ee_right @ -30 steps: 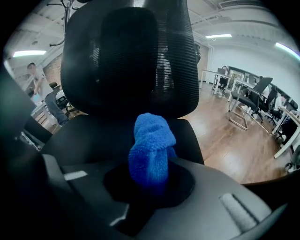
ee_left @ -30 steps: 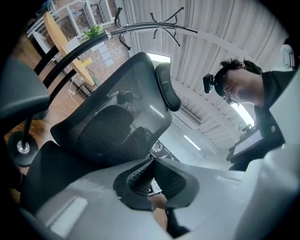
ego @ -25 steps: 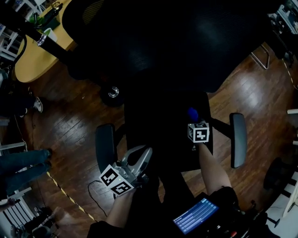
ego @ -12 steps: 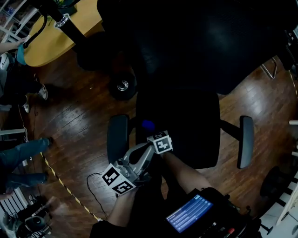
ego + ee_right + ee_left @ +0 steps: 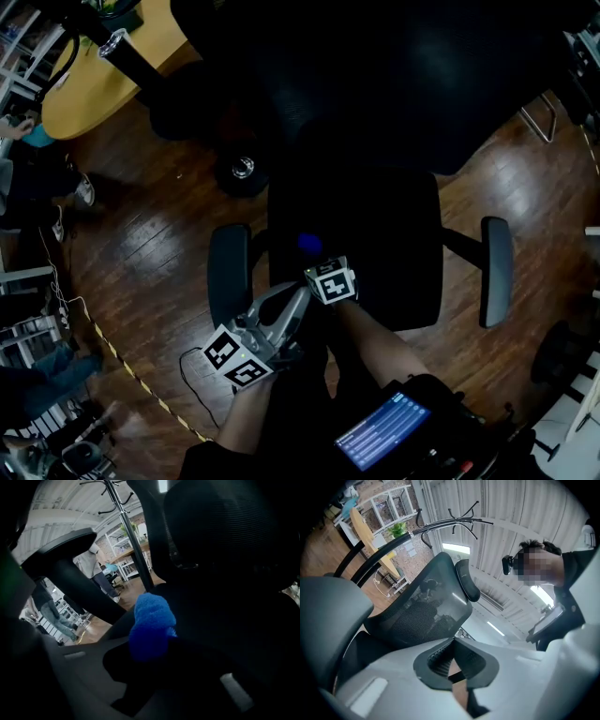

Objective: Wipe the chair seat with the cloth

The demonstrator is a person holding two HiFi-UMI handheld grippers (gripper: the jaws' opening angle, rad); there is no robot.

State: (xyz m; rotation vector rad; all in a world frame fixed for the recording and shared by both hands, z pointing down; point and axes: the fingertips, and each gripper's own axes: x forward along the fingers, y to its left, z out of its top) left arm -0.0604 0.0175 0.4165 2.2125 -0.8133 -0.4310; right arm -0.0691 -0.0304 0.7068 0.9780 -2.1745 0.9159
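Clamped in right gripper [image 5: 151,649], cloth [image 5: 151,620] bunched lengthwise along jaws, tip toward backrest [image 5: 225,531], over seat [image 5: 394,244]; left gripper [image 5: 454,660] pinched together, empty

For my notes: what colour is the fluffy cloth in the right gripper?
Bright blue; the fluffy cloth shows best in the right gripper view.

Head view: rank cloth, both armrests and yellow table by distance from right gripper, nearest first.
1. Cloth, held in the right gripper over the seat.
2. Left armrest, at the view's left.
3. Right armrest, at the view's right.
4. Yellow table, far upper left.
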